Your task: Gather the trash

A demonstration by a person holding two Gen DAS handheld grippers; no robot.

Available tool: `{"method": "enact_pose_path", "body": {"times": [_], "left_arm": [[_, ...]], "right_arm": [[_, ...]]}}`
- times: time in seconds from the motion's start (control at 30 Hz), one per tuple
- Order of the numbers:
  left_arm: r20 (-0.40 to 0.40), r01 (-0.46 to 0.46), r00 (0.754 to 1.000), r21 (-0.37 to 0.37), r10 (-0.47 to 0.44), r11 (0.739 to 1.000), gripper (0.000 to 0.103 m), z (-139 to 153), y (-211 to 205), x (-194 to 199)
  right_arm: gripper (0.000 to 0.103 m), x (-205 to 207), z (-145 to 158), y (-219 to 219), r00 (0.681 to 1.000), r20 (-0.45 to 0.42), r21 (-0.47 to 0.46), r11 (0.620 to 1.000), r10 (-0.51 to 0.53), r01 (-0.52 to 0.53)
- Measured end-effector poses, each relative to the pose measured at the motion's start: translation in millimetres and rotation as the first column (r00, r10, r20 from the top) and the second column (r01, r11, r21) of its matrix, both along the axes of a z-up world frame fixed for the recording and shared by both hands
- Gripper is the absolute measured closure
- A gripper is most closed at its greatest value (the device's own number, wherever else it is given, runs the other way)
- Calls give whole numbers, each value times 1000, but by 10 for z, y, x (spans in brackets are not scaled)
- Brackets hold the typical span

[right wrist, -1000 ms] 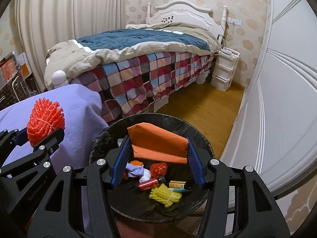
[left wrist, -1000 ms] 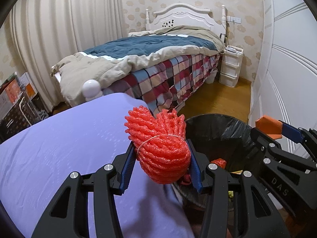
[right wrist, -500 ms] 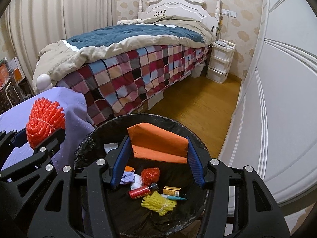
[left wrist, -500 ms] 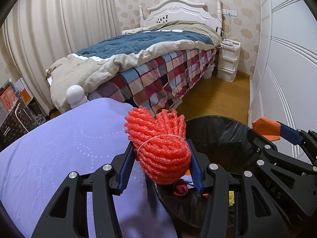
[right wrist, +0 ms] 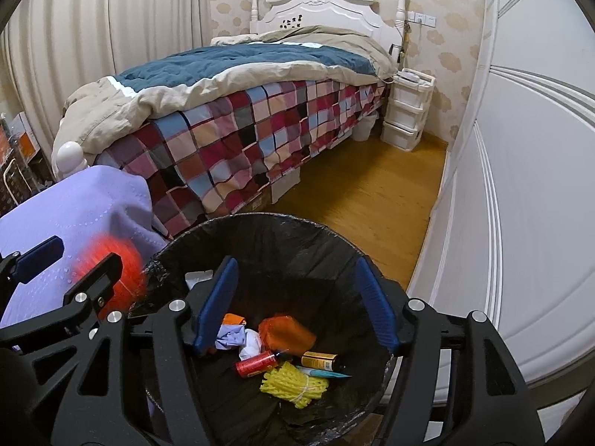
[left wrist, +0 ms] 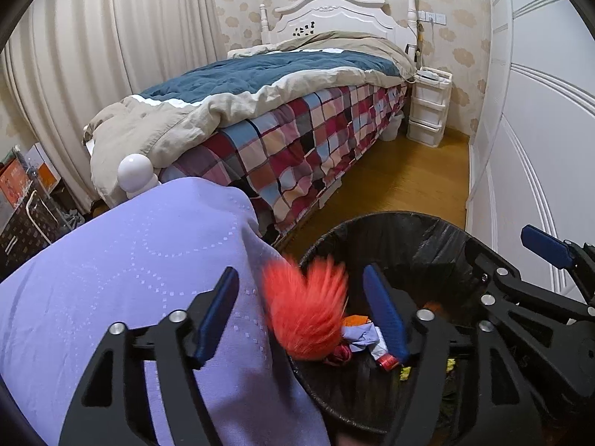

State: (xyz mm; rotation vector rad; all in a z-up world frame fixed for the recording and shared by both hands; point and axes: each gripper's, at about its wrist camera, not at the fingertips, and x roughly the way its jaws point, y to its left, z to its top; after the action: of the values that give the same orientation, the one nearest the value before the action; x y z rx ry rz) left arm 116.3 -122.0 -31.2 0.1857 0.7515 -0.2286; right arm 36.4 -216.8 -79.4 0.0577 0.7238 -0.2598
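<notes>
Red foam net (left wrist: 305,316) blurred above black-lined bin's rim (left wrist: 390,219), orange packet (right wrist: 286,332) inside

**Floor, bed and covered surface**

We see a wooden floor (right wrist: 357,200) carrying a black-lined bin (right wrist: 297,234), a bed (right wrist: 238,85) and white drawers (right wrist: 407,111) at its far corner. A lilac cloth (left wrist: 111,278) drapes the near surface.

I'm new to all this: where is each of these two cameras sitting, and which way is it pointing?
Left wrist view: sits on the left gripper, looking forward and down past its open jaws at a blurred red foam net by the bin rim; the right gripper shows at right.
Right wrist view: sits on the right gripper, looking down into the bin at an orange packet; the left gripper shows at left.
Shared: bin, net, bed, purple cloth.
</notes>
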Motion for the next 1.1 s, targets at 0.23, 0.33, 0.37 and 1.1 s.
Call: {"method": "enact_pose_path", "body": {"times": [0.23, 0.33, 0.37, 1.1], "left_arm": [[10, -27, 1000, 2, 27, 1000, 29, 18, 51, -13], [10, -42, 999, -2, 43, 999, 26, 33, 102, -25], [15, -50, 999, -3, 50, 999, 26, 44, 125, -31], [169, -63, 983, -40, 69, 997, 19, 506, 475, -519]], "right_arm": [[38, -33, 21, -26, 1000, 3, -5, 1000, -16, 17], [36, -38, 42, -21, 1000, 5, -9, 1000, -18, 18], [31, -41, 53, -17, 1000, 6, -10, 1000, -19, 19], [12, -553, 473, 233, 993, 109, -39, 998, -40, 44]]}}
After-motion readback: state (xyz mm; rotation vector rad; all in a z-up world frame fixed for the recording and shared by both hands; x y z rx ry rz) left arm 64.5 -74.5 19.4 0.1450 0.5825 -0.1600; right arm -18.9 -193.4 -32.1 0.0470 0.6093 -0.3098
